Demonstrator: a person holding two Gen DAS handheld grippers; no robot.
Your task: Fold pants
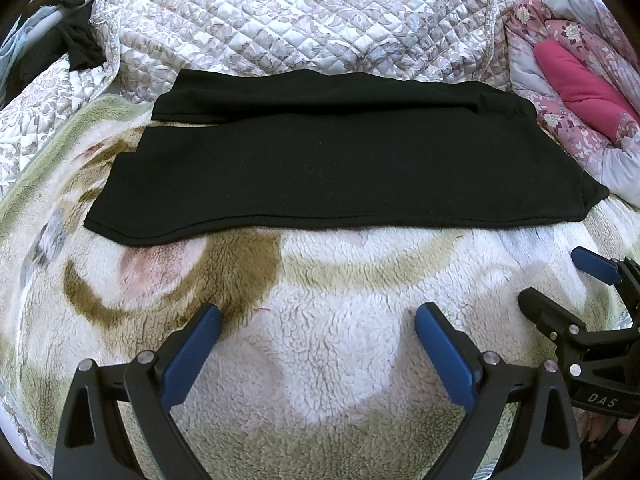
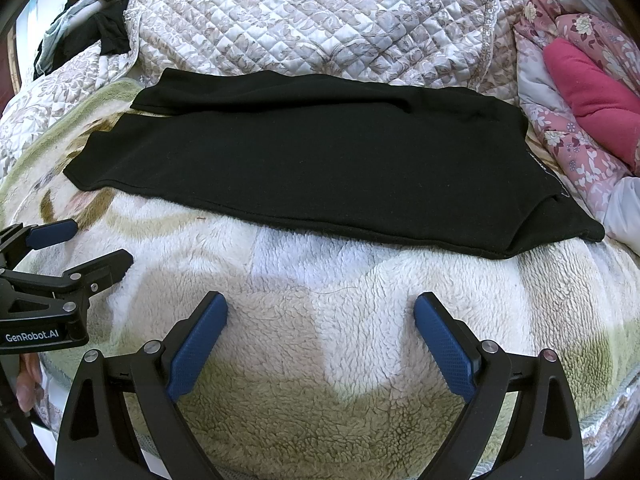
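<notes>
Fleecy blanket (image 1: 340,360) covers the bed beneath both tools: the left gripper (image 1: 318,334) and right gripper (image 2: 320,322) hover wide apart, empty, probably poised to reach. Beyond them the black pants (image 1: 320,168) lie flat crosswise, legs stacked for another fold, the quilted cover (image 1: 300,16) behind.

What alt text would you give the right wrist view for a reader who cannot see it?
Black pants lie flat, laid out sideways across a fleecy blanket, untouched. The right gripper hovers open in front of them, and the left gripper, also open, shows at the left edge. A quilted bedspread and a pink floral quilt lie behind.
</notes>
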